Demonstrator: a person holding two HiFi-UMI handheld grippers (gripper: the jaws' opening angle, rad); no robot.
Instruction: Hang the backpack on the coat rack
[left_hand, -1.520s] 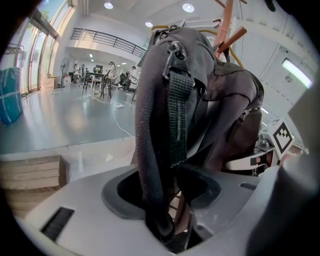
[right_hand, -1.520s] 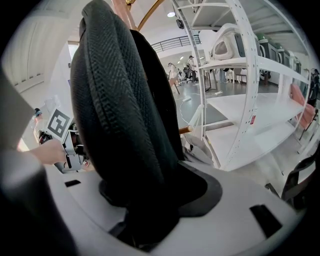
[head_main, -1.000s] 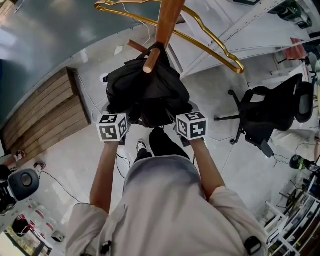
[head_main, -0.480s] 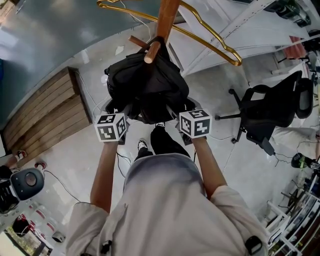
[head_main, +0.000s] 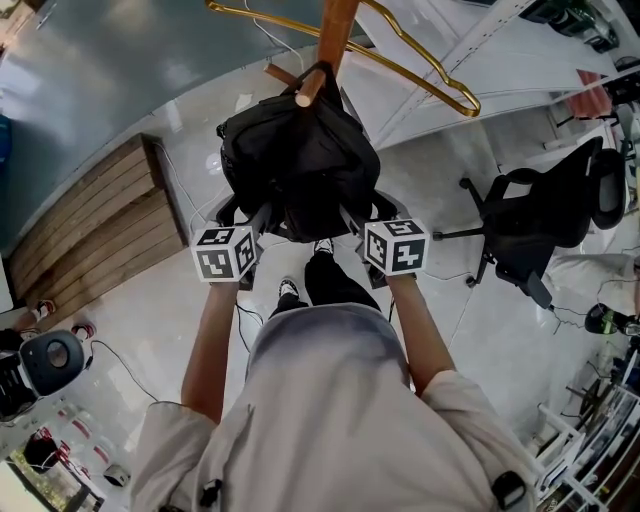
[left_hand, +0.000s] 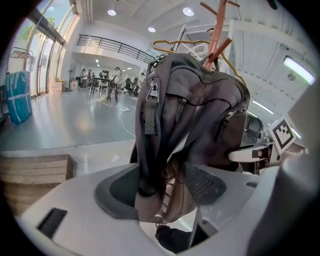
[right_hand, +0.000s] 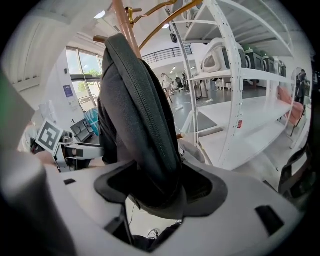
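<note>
1. The black backpack (head_main: 300, 165) hangs on the coat rack (head_main: 335, 28). Its top handle is looped over a wooden peg (head_main: 310, 88) on the side of the pole nearest the person, and the bag drops straight below that peg.
2. The left gripper (head_main: 258, 218) sits at the bag's lower left corner. Its fingers (left_hand: 117, 194) stand wide apart and have just been opening. The bag's lower end and a dangling strap hang in the gap between them, and the pads do not squeeze them.
3. The right gripper (head_main: 350, 215) sits at the bag's lower right corner. Its fingers (right_hand: 207, 187) are also spread wide and have just been opening. The bag's zipped edge fills much of the gap between them; it is unclear whether it brushes a pad.
4. The two grippers are side by side, one at each side of the bag's bottom.
5. A gold hanger (head_main: 420, 70) sits across the pole above the peg. An office chair (head_main: 540, 215) stands on the floor to the right.
</note>
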